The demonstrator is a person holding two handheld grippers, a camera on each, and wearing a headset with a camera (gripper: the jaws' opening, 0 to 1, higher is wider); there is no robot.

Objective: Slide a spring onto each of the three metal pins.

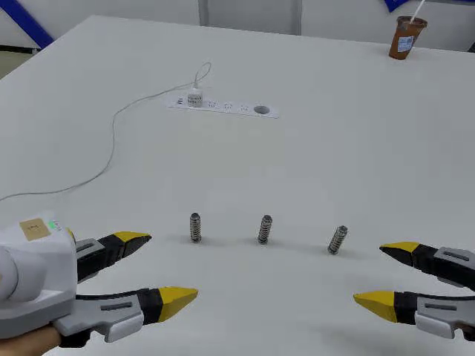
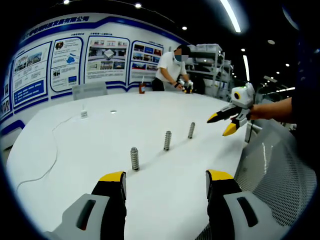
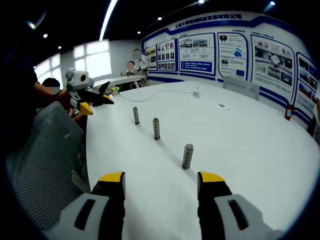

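Three springs [image 1: 265,229]; power strip [image 1: 223,106], cup [image 1: 407,37] behind

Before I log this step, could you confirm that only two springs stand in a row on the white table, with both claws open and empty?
Not quite: the head view shows three, not two: left spring, middle spring, right spring. On the white table, left claw and right claw are open and empty.
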